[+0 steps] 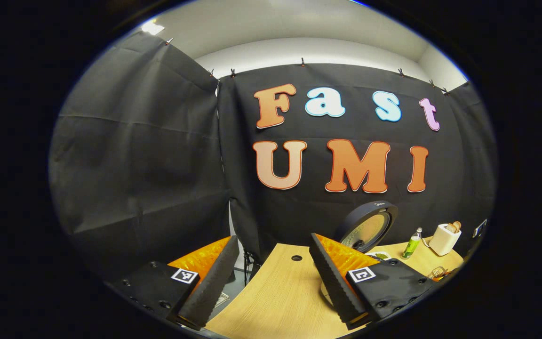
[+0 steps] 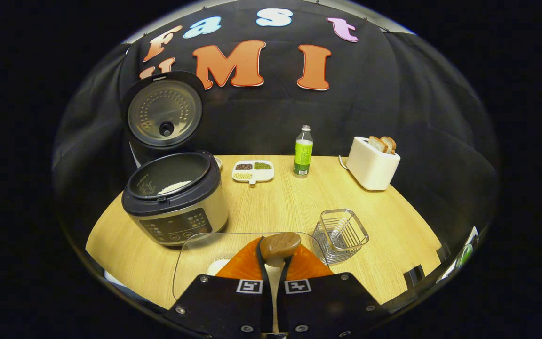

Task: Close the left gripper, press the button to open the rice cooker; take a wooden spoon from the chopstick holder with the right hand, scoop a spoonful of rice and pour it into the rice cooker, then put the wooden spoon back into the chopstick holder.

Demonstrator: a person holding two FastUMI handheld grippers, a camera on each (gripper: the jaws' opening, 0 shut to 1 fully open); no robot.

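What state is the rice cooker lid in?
Open. The rice cooker lid stands upright behind the pot, its inner plate facing forward, and white rice shows inside.

My left gripper [image 1: 271, 278], with orange fingers faced in black ribbed foam pads, sits at the bottom of the left gripper view, its jaws spread wide apart and nothing between them. My right gripper [image 2: 274, 263], the same orange and black build, fills the bottom centre of the right gripper view. Its fingers are pressed together on the pale handle of a brown-bowled wooden spoon [image 2: 279, 246], the bowl standing just above the fingertips.
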